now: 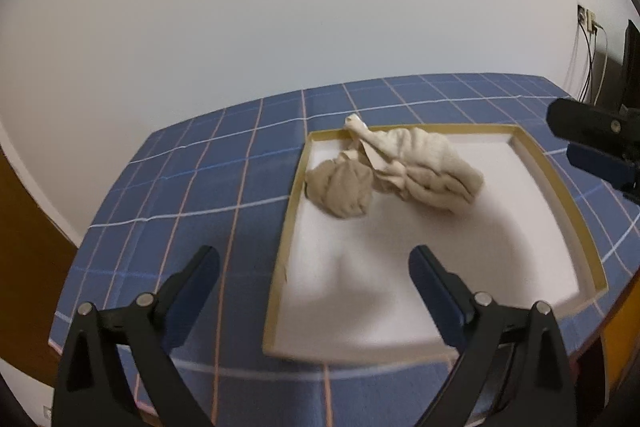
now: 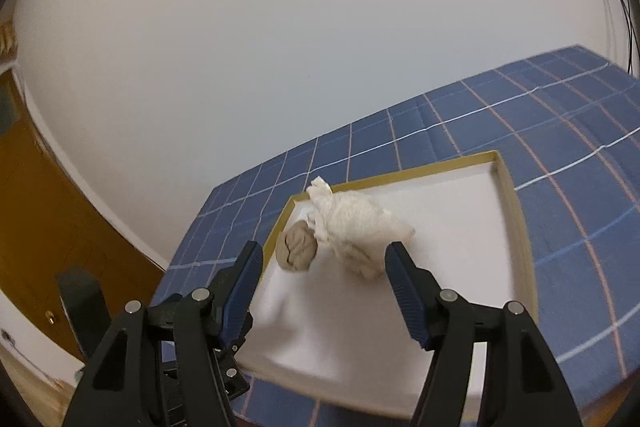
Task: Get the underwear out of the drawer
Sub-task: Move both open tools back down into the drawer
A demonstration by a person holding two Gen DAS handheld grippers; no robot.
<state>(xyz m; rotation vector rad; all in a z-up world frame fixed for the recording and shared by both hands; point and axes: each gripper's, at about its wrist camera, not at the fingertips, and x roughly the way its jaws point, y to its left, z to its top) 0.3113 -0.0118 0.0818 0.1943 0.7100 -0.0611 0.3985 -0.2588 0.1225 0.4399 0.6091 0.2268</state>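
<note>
A shallow white drawer tray with a tan rim [image 1: 295,187] [image 2: 516,211] lies on a blue checked cloth. In its far left corner lie a crumpled cream underwear piece [image 1: 424,167] [image 2: 360,223] and a rolled beige piece [image 1: 344,189] [image 2: 298,245], touching each other. My left gripper [image 1: 314,263] is open and empty, above the tray's near left edge. My right gripper [image 2: 322,259] is open and empty, just short of the two pieces. The right gripper also shows at the right edge of the left wrist view [image 1: 592,147].
The blue checked cloth [image 1: 192,187] [image 2: 580,147] covers the table, which stands against a white wall. A brown wooden door [image 2: 48,211] is at the left. Cables and a wall socket [image 1: 588,23] are at the far right.
</note>
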